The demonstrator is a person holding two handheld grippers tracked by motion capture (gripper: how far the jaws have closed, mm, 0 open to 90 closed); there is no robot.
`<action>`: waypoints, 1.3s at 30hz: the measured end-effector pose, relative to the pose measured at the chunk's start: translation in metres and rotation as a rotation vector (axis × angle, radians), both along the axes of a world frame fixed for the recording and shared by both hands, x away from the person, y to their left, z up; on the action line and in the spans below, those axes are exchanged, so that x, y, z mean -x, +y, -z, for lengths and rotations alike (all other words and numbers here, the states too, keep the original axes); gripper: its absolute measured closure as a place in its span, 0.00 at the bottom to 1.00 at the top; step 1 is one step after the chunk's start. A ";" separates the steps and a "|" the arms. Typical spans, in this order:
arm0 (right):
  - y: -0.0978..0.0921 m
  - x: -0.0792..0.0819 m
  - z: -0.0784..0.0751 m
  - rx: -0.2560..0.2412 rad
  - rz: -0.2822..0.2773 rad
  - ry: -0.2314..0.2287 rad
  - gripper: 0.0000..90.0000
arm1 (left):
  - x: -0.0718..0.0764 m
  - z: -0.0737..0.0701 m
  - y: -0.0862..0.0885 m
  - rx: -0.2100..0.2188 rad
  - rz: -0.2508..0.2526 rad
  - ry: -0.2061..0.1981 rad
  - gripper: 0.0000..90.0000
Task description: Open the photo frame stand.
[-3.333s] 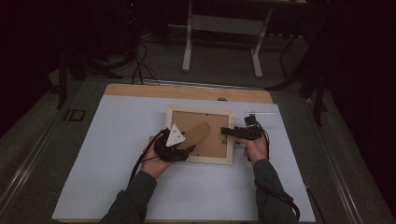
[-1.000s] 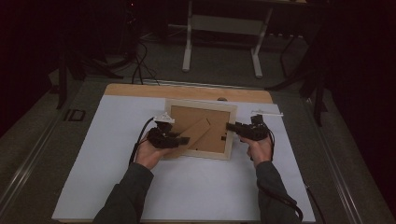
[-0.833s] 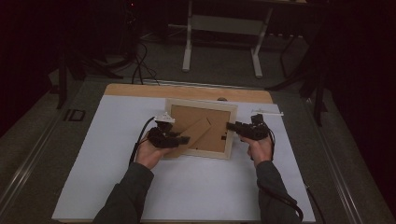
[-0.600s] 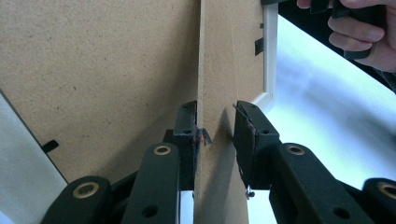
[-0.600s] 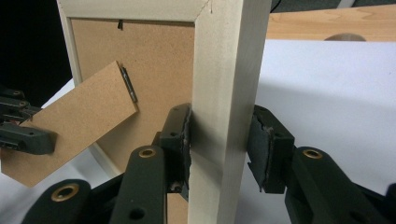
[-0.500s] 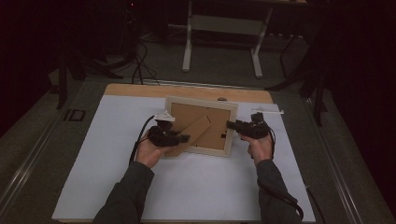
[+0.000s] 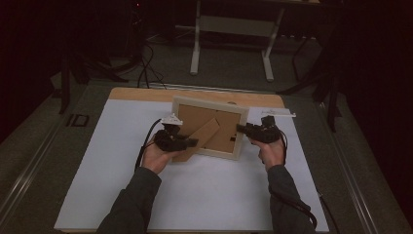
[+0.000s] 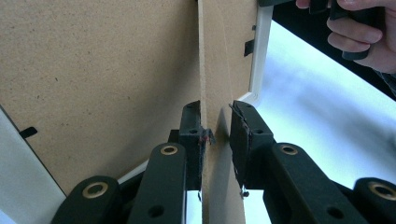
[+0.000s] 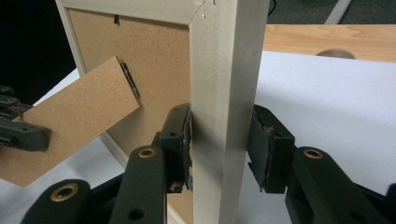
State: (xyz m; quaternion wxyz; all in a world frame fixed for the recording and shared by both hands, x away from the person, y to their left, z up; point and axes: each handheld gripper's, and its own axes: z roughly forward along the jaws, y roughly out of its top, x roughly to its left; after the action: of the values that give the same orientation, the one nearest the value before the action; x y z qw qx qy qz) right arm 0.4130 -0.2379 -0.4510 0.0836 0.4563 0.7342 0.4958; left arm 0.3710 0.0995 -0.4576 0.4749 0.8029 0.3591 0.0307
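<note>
A pale wooden picture frame point(image 7: 208, 105) stands tilted on the white mat, brown back toward me. Its fold-out cardboard stand point(image 7: 202, 136) swings out from the back toward the lower left. My left gripper point(image 7: 192, 143) is shut on the stand's free end; in the left gripper view the stand point(image 8: 215, 70) runs up between the jaws of that gripper point(image 8: 215, 126). My right gripper point(image 7: 241, 128) is shut on the frame's right rail, and in the right gripper view the jaws of this gripper point(image 9: 222, 130) clamp the rail point(image 9: 224, 70) from both sides. The stand point(image 9: 79, 112) shows there too.
The white mat point(image 7: 204, 195) covers most of a wooden tabletop point(image 7: 146, 93). A thin white strip point(image 7: 282, 114) lies behind the right hand. A small black object point(image 7: 78, 120) sits left of the mat. Metal table legs point(image 7: 195, 44) stand on the floor beyond.
The frame has gone from lying flat to tilted up, its far edge rising. The left gripper has come onto the stand's end and the stand has swung out from the back.
</note>
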 end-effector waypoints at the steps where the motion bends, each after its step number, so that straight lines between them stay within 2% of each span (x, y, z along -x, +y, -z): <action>1: 0.001 0.000 -0.001 0.001 0.003 -0.001 0.68 | 0.000 0.000 0.000 0.004 -0.001 0.001 0.85; 9: 0.003 -0.001 -0.005 0.015 0.016 -0.014 0.67 | 0.000 -0.004 -0.002 -0.014 -0.001 -0.017 0.85; 19: 0.011 -0.001 -0.009 0.044 0.018 -0.034 0.68 | -0.003 -0.011 -0.006 -0.043 -0.027 -0.055 0.87; 32: 0.015 -0.001 -0.011 0.060 0.026 -0.054 0.67 | -0.003 -0.007 -0.007 -0.027 -0.040 -0.047 0.88; 39: 0.017 -0.002 -0.014 0.089 0.028 -0.068 0.65 | 0.000 -0.003 -0.012 -0.034 -0.037 -0.043 0.89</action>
State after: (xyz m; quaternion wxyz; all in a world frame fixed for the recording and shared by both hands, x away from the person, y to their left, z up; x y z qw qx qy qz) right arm 0.4151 -0.2207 -0.4374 0.1359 0.4453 0.7457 0.4766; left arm 0.3709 0.0872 -0.4545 0.4684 0.8030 0.3630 0.0629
